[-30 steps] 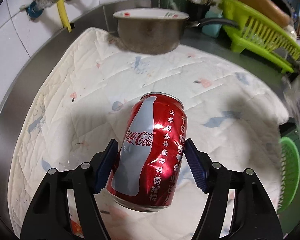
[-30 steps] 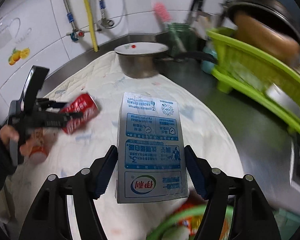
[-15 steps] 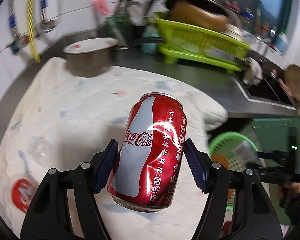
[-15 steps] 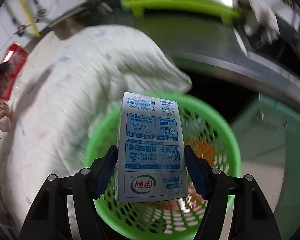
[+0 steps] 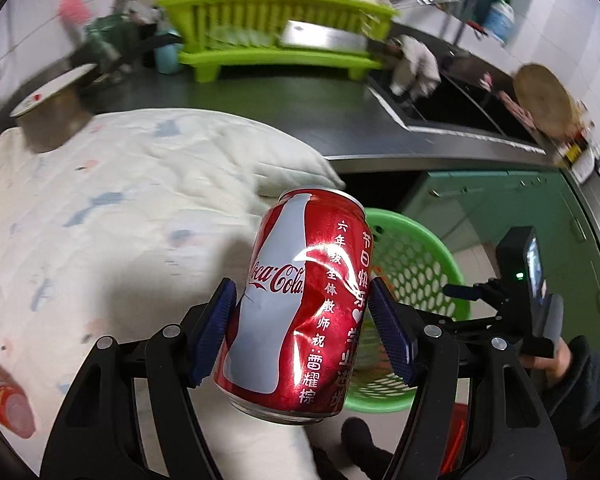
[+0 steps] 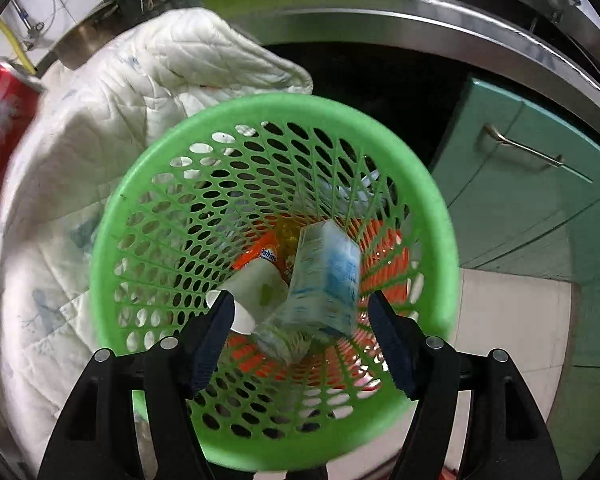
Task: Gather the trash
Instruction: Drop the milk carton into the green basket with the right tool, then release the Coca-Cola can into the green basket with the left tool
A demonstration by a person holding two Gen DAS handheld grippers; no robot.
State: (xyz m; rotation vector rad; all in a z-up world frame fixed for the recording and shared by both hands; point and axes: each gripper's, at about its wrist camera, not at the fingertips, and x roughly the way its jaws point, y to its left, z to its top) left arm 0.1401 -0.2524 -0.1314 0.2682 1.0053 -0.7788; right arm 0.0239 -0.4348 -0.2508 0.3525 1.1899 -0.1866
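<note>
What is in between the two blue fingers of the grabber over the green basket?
Nothing is gripped. In the right wrist view the right gripper is opening, and the milk carton lies loose below in the green basket.

Even indoor light; glare on the can (image 5: 300, 300); blurred backgrounds, perhaps from motion; fisheye-bent edges.

The blue-and-white milk carton (image 6: 324, 276) is motion-blurred, its print unreadable. The red dented soda can (image 5: 300, 300) hides part of the green perforated plastic basket (image 5: 416, 256).
</note>
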